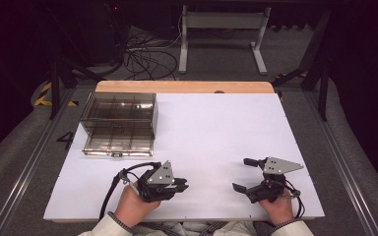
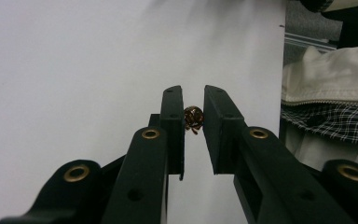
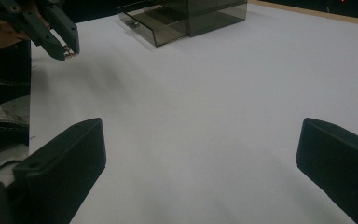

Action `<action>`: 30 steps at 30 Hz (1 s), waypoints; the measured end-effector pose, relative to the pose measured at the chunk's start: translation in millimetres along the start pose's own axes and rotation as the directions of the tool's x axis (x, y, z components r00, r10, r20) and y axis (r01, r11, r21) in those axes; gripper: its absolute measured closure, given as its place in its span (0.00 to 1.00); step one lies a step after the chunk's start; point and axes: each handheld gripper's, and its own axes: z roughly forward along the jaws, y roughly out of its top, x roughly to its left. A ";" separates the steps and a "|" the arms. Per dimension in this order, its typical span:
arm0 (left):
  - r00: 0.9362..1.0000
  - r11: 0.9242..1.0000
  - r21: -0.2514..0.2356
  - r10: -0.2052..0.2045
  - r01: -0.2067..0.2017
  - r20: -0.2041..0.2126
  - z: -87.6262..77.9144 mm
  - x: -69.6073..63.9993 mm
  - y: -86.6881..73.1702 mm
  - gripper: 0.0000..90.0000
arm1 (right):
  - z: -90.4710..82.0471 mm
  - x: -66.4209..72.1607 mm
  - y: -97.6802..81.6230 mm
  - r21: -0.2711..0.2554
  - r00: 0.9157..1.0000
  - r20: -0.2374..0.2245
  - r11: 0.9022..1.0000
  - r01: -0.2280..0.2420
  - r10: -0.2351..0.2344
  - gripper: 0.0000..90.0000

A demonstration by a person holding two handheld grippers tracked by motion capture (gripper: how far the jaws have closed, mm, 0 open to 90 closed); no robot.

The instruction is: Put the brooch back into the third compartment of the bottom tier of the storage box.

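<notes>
My left gripper (image 2: 193, 95) is shut on a small copper-brown knotted piece (image 2: 193, 117), pinched between its black pads just above the white table. In the high view the left gripper (image 1: 184, 186) is near the front edge, left of centre, with its jaws aimed to the right. The right gripper view shows it far off with the small piece (image 3: 69, 52) at its tips. My right gripper (image 1: 241, 174) hovers at the front right, wide open with nothing between its jaws; in its own view the right gripper (image 3: 200, 144) looks across bare table.
A smoky transparent drawer box (image 1: 120, 123) stands at the back left of the white table board (image 1: 226, 128), with its lower drawer (image 3: 161, 24) pulled out toward me. A wooden edge (image 1: 184, 87) runs along the back. The person's jacket hem (image 2: 326, 84) is at the table's near edge.
</notes>
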 end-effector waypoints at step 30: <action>0.987 0.989 -0.133 -0.078 0.059 -0.138 -50.2 27.1 -0.2 0.88 | -0.5 -0.9 -0.7 0.001 1.000 0.003 1.000 -0.003 0.003 0.02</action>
